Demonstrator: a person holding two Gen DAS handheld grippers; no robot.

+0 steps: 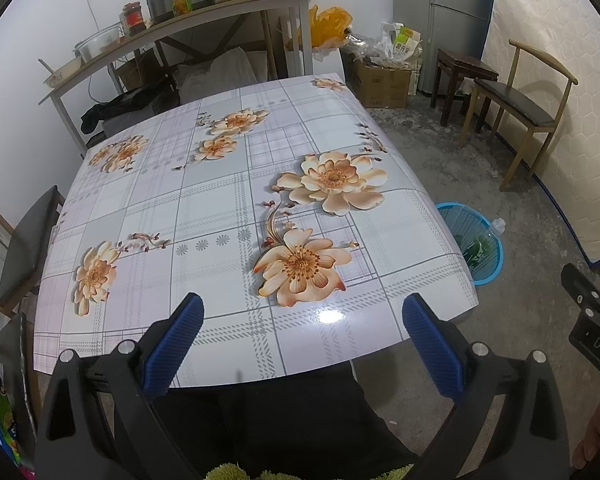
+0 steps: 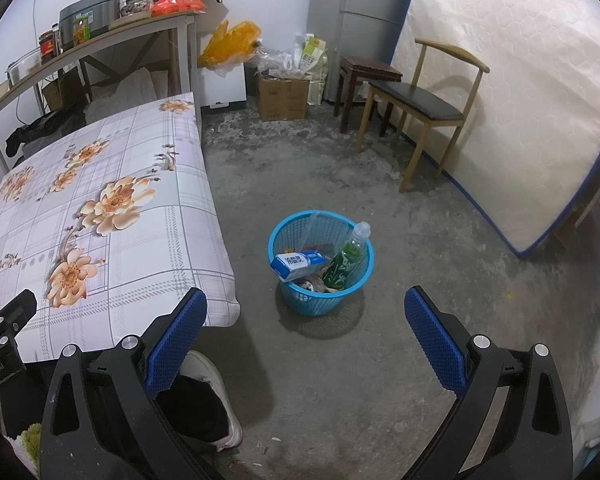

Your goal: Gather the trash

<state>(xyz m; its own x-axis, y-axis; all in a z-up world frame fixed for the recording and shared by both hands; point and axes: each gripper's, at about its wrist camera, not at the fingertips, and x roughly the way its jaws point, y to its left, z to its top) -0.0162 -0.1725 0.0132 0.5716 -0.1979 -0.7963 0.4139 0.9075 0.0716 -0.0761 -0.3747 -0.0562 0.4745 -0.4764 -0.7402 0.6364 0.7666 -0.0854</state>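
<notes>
my left tongs (image 1: 302,344) hang spread wide with nothing between the blue pads, just over the near edge of the table (image 1: 204,208), whose flowered, checked cloth shows only its print and a glare spot. my right tongs (image 2: 306,338) are spread just as wide and empty, above the bare concrete floor (image 2: 380,200) off the table's right side. the trash i can see sits in the blue mesh basket (image 2: 320,304) on the floor, near the table's right corner: a white and blue carton (image 2: 298,264) lies tilted against the left inner wall, a green bottle (image 2: 346,262) with a clear neck and white cap leans against the right rim, its top poking above it, and smaller scraps lie underneath that i cannot make out. from the left view the same basket peeks out past the table edge. a white shoe (image 2: 216,392) and a dark trouser leg show below the right tongs. a wooden chair (image 2: 424,108) with a dark seat stands against a propped mattress (image 2: 520,100), well apart from the basket.
</notes>
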